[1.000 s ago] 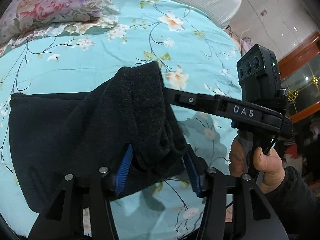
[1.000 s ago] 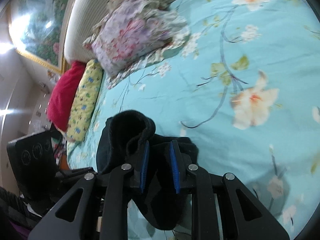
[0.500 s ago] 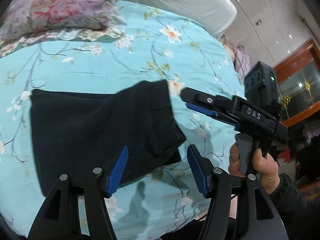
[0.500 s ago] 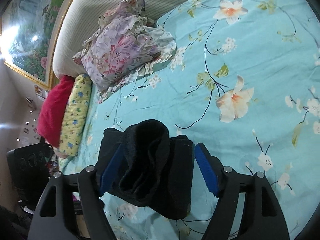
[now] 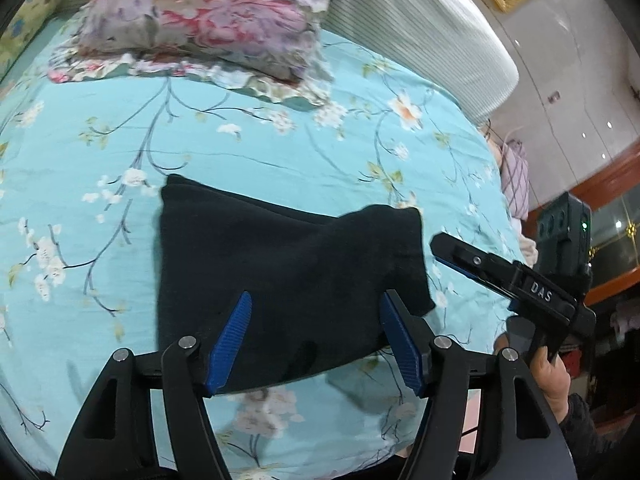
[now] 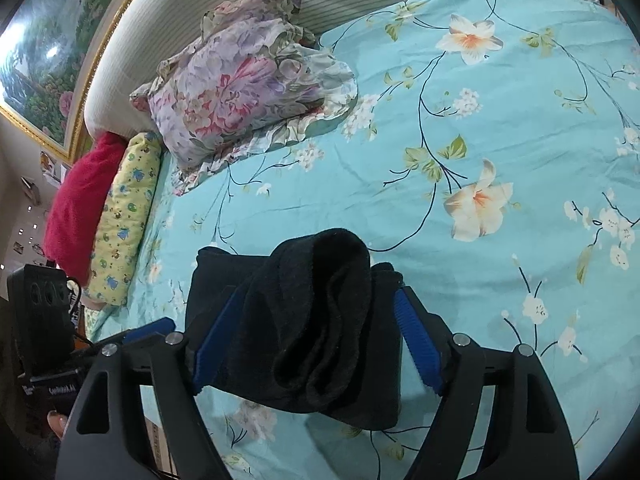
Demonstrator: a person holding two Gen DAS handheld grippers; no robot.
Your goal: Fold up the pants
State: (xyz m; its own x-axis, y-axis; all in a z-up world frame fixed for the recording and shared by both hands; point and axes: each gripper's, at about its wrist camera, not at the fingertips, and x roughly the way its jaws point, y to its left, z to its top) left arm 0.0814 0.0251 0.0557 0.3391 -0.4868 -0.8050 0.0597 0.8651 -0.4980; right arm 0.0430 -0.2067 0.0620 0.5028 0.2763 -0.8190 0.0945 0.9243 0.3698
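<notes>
Two grippers are working over one pair of pants. The left gripper point(image 5: 316, 340) is spreading its blue pads wider, and they are touching nothing, with the dark cloth lying on the bed below and between them. The right gripper point(image 6: 316, 340) is also opening; the bunched upper fold is sitting between its pads without being pinched.

The pants point(image 5: 280, 280) are lying folded into a black, fleecy, roughly square bundle on the turquoise flowered sheet point(image 5: 260, 152), with one corner flap lying loosely on top.

Farther back, one flowered pillow point(image 6: 248, 92) is leaning against the striped headboard point(image 6: 224, 4).

Only the right wrist view is showing the rumpled top layer end-on, a yellow cushion point(image 6: 124, 216), a red cushion point(image 6: 76, 200) and a painting point(image 6: 44, 60). Only the left wrist view is showing the flat spread of the bundle and the person's right hand point(image 5: 550, 376) gripping the other tool's handle.
</notes>
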